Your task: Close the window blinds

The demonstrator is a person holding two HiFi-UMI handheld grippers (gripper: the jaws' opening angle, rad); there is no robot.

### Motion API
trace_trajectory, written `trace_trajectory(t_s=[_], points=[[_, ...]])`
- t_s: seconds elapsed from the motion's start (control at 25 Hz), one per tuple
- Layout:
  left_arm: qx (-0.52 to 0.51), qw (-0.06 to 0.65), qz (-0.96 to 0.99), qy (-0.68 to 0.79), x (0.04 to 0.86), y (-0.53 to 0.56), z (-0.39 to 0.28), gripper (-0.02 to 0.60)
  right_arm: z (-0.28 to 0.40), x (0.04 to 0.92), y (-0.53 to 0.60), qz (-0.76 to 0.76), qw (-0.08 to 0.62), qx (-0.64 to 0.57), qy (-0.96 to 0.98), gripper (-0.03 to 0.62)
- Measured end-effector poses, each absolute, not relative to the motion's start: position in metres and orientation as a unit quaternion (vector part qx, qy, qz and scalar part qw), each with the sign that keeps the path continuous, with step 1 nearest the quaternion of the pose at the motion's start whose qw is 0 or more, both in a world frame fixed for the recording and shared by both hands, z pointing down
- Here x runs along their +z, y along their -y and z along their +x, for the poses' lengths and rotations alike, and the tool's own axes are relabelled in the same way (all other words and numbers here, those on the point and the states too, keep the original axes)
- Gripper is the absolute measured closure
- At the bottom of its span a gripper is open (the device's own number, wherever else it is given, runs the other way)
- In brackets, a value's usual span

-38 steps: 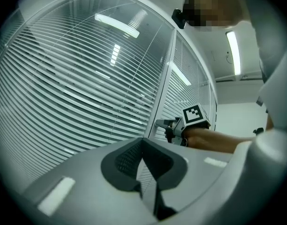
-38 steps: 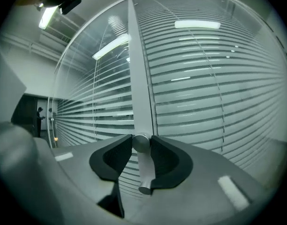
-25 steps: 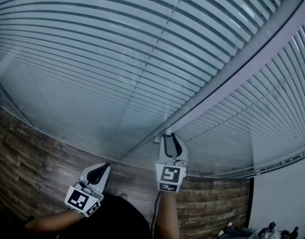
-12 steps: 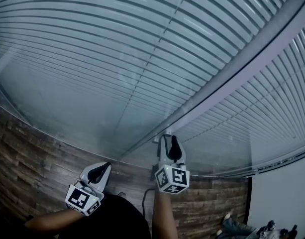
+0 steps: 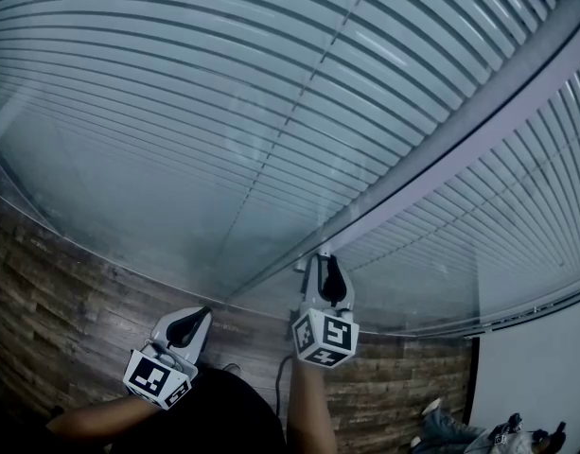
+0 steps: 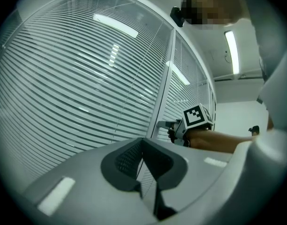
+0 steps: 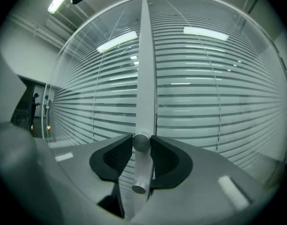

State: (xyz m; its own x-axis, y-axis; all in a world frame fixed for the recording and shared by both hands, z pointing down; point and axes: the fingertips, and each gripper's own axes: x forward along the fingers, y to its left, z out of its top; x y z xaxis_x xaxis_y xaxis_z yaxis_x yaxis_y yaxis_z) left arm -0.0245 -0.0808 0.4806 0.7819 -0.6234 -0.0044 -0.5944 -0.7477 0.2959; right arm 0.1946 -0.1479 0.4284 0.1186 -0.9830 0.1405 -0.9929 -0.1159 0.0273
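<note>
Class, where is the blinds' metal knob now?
Right gripper view, centre: the knob sits between the right tongs, which have just closed on it, before the frame post.

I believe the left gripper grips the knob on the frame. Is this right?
No: the right gripper grips the knob on the frame, its jaws having just closed on it; the right gripper view shows this.

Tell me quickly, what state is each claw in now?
Left claw: closed, empty.
Right claw: just closed on the round grey metal knob.
</note>
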Motion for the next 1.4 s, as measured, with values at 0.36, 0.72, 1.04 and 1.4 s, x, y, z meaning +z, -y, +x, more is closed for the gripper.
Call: trace_trajectory(t_s=[0.36,0.72,1.04,1.4], points=[[-0.056,0.153,0.932,0.323,0.493,0.066,-0.038,0.583,0.171,0.434,0.135,0.726,0.183,-0.047,0.661,0.467],[-0.063,0.134,0.935,0.322,0.489,0.071,-0.039,0.583,0.163,0.44,0.147,0.694,0.297,-0.114,0.646,0.467],[-0.054,0.127,0.936,0.323,0.457,0.072,-0.005,0.583,0.205,0.412,0.143,0.722,0.042,0.054,0.689,0.428],[-0.047,0.131,0.935,0.325,0.462,0.085,-0.005,0.583,0.216,0.418,0.158,0.74,-0.051,0.123,0.659,0.465]])
